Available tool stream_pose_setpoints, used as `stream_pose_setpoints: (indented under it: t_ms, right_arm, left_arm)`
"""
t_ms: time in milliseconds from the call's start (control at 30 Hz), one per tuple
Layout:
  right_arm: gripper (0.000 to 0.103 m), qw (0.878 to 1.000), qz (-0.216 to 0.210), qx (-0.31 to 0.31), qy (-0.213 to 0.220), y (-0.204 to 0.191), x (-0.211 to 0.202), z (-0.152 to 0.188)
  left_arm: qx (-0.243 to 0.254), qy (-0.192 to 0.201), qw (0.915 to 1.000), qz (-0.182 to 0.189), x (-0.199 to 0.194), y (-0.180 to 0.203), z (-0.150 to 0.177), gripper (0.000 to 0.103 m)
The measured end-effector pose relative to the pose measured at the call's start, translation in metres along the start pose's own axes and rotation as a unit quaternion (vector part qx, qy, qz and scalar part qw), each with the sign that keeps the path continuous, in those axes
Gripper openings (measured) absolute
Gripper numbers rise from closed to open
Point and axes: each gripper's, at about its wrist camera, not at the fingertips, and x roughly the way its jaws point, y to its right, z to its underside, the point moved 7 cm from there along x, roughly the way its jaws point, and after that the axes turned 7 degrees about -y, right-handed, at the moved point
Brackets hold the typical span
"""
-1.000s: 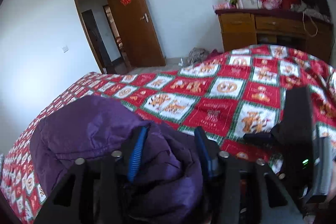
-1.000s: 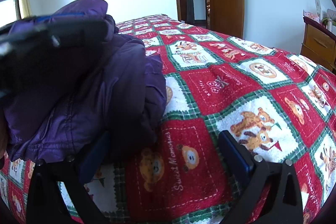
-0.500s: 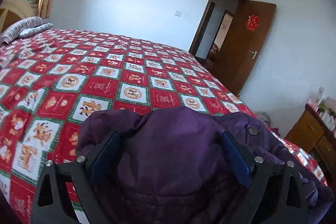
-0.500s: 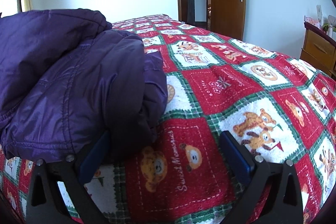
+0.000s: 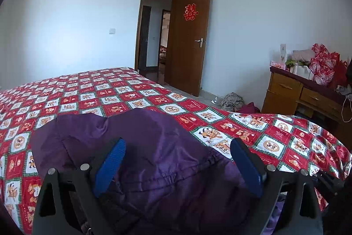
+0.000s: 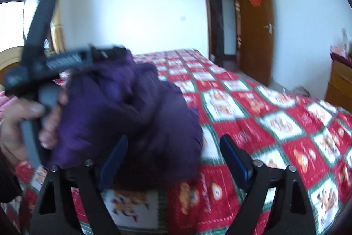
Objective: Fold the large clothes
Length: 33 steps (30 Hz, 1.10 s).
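left gripper [image 5: 178, 165] jaws spread wide, blue pads [image 5: 110, 161] well apart, fingers pointing forward and slightly down; purple jacket [image 5: 154, 155] lies between and under them, nothing pinched; in right wrist view the left gripper body [image 6: 44, 65] sits upper left, held by the person's left hand [image 6: 19, 122] wrapped round its grey handle, fingers curled; right gripper [image 6: 173, 158] jaws also wide apart, left pad [image 6: 112, 162] against the jacket edge, right pad over the bed [image 6: 286, 124]; right view motion-blurred

Purple jacket [image 5: 154, 158]; red-white-green checked bear-print bedspread [image 5: 275, 136]; brown door [image 5: 189, 41]; blue-padded jaws.
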Motion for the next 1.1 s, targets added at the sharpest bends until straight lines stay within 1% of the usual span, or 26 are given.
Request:
stream_pose_setpoints:
  t_ms: [100,233,267,300,333,433,500,600,700,733,800,867,900,933,1000,1033,1067,1100]
  right_arm:
    - [0.089,0.999,-0.027,-0.02,0.033,-0.014,-0.012,-0.023]
    - [0.089,0.996,-0.053,-0.065,0.029,-0.036,0.002,-0.037]
    - [0.081,0.995,-0.063,-0.076,0.025,-0.042,0.006,-0.037]
    - [0.067,0.994,-0.076,-0.084,0.008,-0.047,0.014,-0.034]
    - [0.036,0.991,-0.103,-0.083,-0.018,-0.05,0.022,-0.031]
    - [0.024,0.991,-0.102,-0.086,-0.029,-0.052,0.023,-0.025]
    - [0.022,0.991,-0.108,-0.071,-0.039,-0.048,0.025,-0.02]
    - [0.02,0.991,-0.113,-0.054,-0.051,-0.04,0.03,-0.014]
    - [0.019,0.992,-0.104,-0.051,-0.059,-0.036,0.03,-0.006]
    - [0.018,0.992,-0.101,-0.049,-0.061,-0.034,0.029,-0.004]
    - [0.017,0.992,-0.1,-0.041,-0.064,-0.029,0.029,0.002]
    - [0.017,0.992,-0.104,-0.028,-0.072,-0.025,0.031,0.009]
    - [0.017,0.991,-0.105,-0.022,-0.073,-0.025,0.03,0.011]
    - [0.017,0.991,-0.108,-0.016,-0.075,-0.025,0.03,0.011]
    - [0.018,0.99,-0.11,-0.015,-0.082,-0.026,0.031,0.009]
    - [0.019,0.99,-0.109,-0.019,-0.084,-0.028,0.028,0.007]
    - [0.026,0.991,-0.109,-0.018,-0.082,-0.028,0.025,0.003]
    - [0.034,0.991,-0.108,-0.016,-0.075,-0.028,0.019,-0.004]
  left_arm:
    - [-0.02,-0.01,0.9997,0.009,0.004,-0.012,0.004,0.096]
    - [-0.018,-0.012,0.9997,0.005,0.005,-0.009,0.006,0.096]
    - [-0.018,-0.012,0.9997,0.005,0.005,-0.009,0.007,0.096]
    - [-0.02,-0.012,0.9997,0.004,0.005,-0.01,0.007,0.096]
    - [-0.026,-0.011,0.9996,0.001,0.004,-0.012,0.006,0.096]
    - [-0.036,-0.011,0.9993,-0.004,0.002,-0.016,0.007,0.096]
    - [-0.041,-0.006,0.9991,-0.008,-0.003,-0.018,0.006,0.096]
    - [-0.053,-0.004,0.9982,-0.027,-0.014,-0.027,0.004,0.096]
    - [-0.062,0.019,0.996,-0.062,-0.04,-0.046,0.003,0.096]
    - [-0.072,0.031,0.9936,-0.081,-0.054,-0.059,0.006,0.097]
    - [-0.093,0.039,0.9888,-0.11,-0.068,-0.084,0.015,0.097]
    - [-0.129,0.021,0.9804,-0.148,-0.069,-0.119,0.034,0.098]
    - [-0.147,0.009,0.9763,-0.158,-0.066,-0.131,0.042,0.098]
    - [-0.183,-0.003,0.9712,-0.153,-0.059,-0.147,0.056,0.098]
    - [-0.226,-0.022,0.9651,-0.129,-0.041,-0.158,0.073,0.098]
    - [-0.231,-0.03,0.9662,-0.11,-0.031,-0.154,0.077,0.098]
    - [-0.223,-0.036,0.969,-0.099,-0.022,-0.146,0.077,0.098]
    - [-0.211,-0.04,0.9715,-0.1,-0.016,-0.137,0.075,0.098]
